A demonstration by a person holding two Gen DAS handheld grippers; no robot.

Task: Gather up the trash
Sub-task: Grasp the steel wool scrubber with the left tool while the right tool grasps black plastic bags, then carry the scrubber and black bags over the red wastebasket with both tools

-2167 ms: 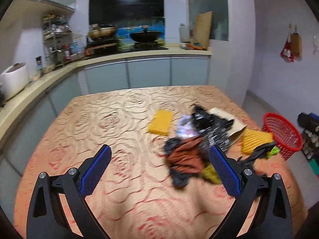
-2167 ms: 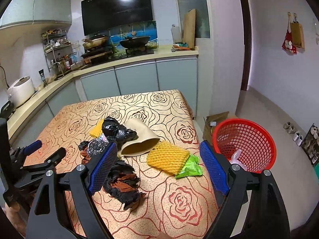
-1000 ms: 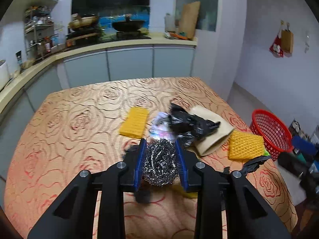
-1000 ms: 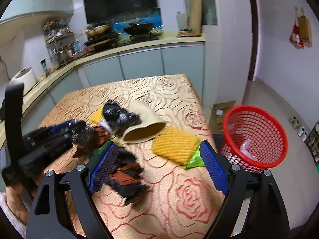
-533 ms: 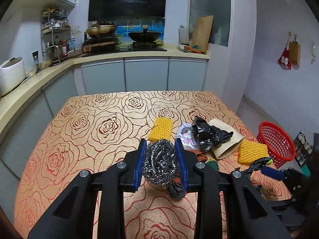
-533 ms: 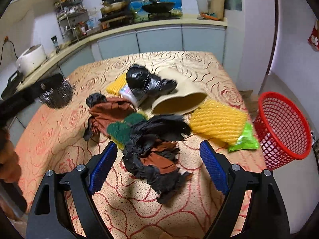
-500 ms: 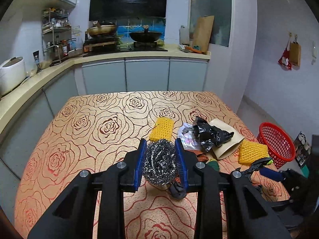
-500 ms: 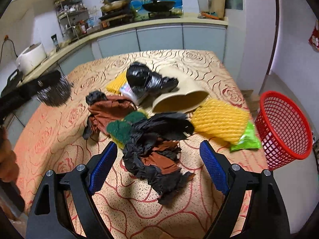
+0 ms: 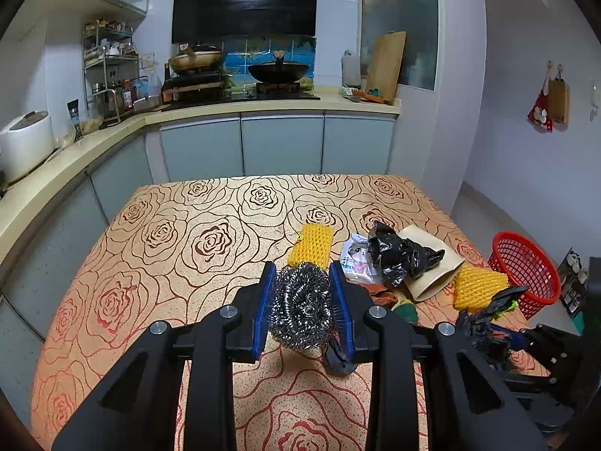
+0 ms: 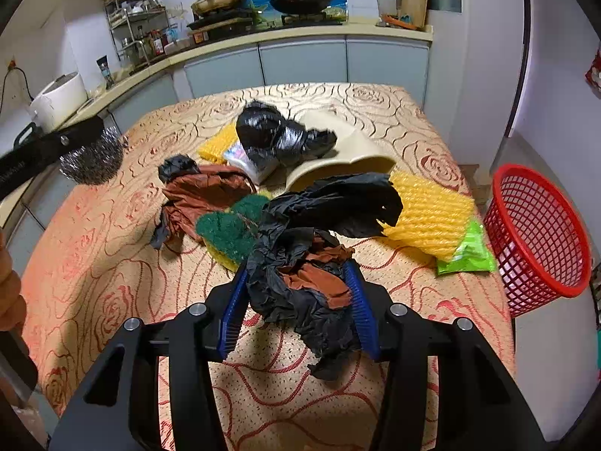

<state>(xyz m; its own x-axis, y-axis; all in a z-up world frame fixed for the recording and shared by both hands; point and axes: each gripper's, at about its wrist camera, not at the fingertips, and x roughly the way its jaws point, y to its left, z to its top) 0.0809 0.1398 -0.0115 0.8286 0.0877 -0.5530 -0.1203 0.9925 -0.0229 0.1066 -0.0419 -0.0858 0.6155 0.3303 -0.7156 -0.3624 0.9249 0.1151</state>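
Observation:
My left gripper (image 9: 302, 310) is shut on a steel wool scourer (image 9: 302, 302) and holds it above the rose-patterned table (image 9: 188, 248). From the right wrist view the scourer (image 10: 92, 161) hangs at the far left. My right gripper (image 10: 296, 302) is low over the table with its jaws closing; a crumpled black and brown plastic bag (image 10: 300, 282) sits between the blue pads, touching both. The red mesh basket (image 10: 537, 225) stands on the floor past the table's right edge.
More trash lies ahead of the right gripper: a green scouring pad (image 10: 229, 225), a brown bag (image 10: 203, 188), a black bag (image 10: 278, 135) on a beige sheet (image 10: 338, 161), a yellow foam net (image 10: 428, 214) and a green wrapper (image 10: 465, 255). A kitchen counter (image 9: 263, 107) runs behind.
The right gripper dropped toward the table and its jaws came in around the black and brown bag. The left gripper lifted and drew back with the scourer, then held still.

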